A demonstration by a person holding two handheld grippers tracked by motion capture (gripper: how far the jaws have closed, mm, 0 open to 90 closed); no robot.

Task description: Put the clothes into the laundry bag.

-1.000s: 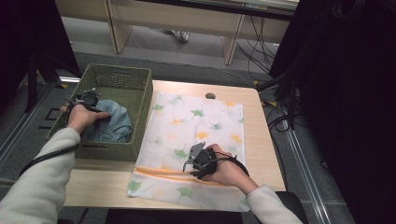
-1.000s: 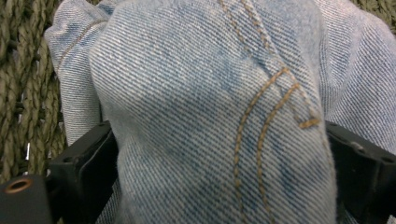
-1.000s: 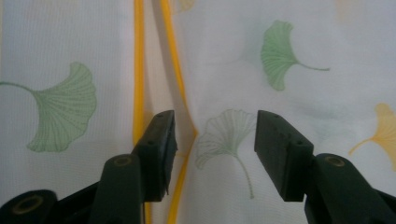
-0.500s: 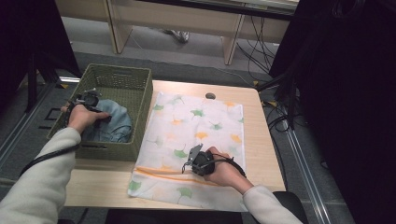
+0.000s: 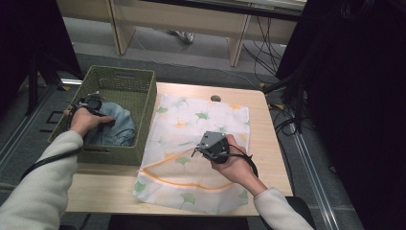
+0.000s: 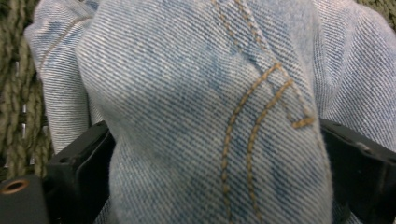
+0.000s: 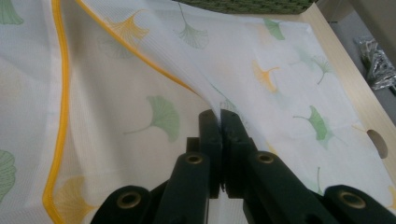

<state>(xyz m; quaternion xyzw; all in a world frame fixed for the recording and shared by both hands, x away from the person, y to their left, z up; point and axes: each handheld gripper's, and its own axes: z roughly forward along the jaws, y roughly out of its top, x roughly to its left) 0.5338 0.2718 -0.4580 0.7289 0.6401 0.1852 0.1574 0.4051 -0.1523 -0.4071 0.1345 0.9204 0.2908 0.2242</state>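
Your right hand-held gripper (image 7: 220, 116) pinches the top layer of the laundry bag (image 5: 201, 143), lifting its mouth open. Your left hand-held gripper (image 6: 210, 154) clamps the jeans (image 5: 115, 125) in the basket (image 5: 122, 76), ready to load.

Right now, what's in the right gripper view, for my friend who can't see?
The right hand-held gripper pinches a fold of white mesh bag printed with leaves and edged in orange, lifting it off a wooden table.

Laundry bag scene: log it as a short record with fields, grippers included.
table: pale wood tabletop
laundry bag: white mesh, ginkgo-leaf print, orange zip line, lying flat on the table
basket: green, at table's left
jeans: blue denim, inside the basket
left gripper: jaws around a denim fold
right gripper: shut on pinched bag mesh, lifting it
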